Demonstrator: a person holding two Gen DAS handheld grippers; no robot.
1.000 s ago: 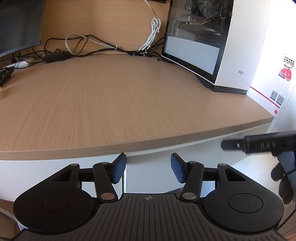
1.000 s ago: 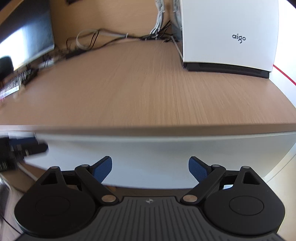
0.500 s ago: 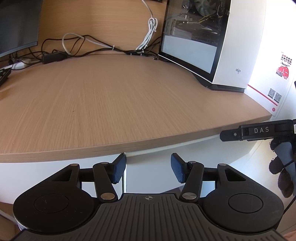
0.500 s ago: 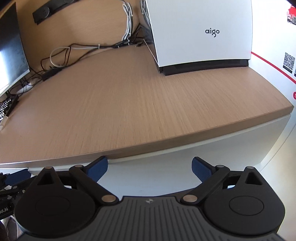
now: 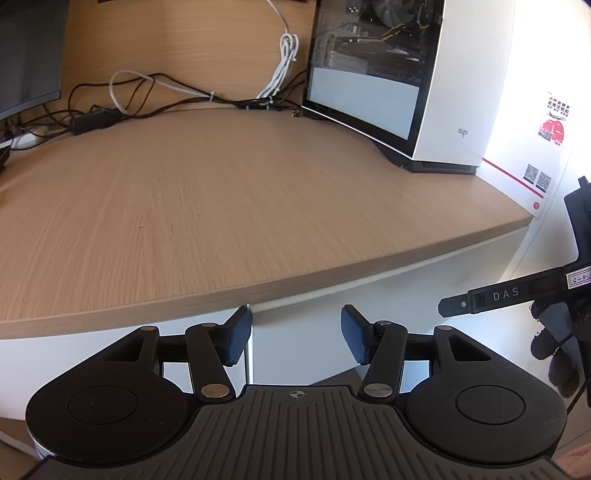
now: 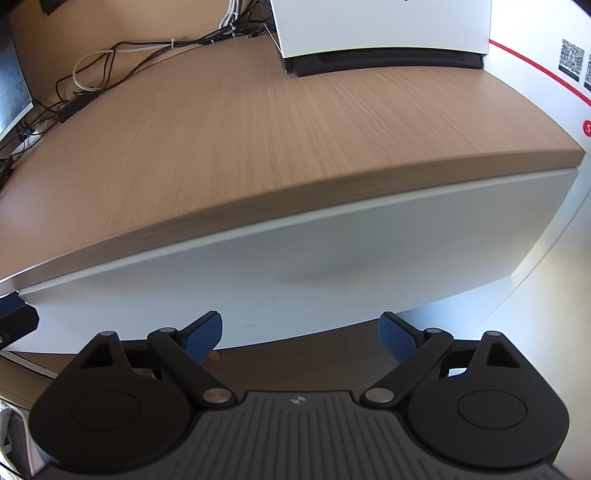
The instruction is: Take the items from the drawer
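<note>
Right wrist view: our right gripper (image 6: 300,334) fingers spread wide, empty, before the closed flat white handleless drawer front (image 6: 295,266).
Left gripper (image 5: 296,338): fingers apart, empty.
Risk: we may slip under the light wooden tabletop (image 6: 258,122), finding no edge.
Items: hidden inside.

Right gripper (image 6: 300,334) jaws wide apart, nothing between them, facing the closed white drawer front (image 6: 295,266) under the wooden surface (image 6: 240,129). White PC case (image 6: 380,26) and cables (image 6: 110,62) at the back.

Wood desk (image 5: 229,206), PC case (image 5: 454,92), cables (image 5: 155,96)
</note>
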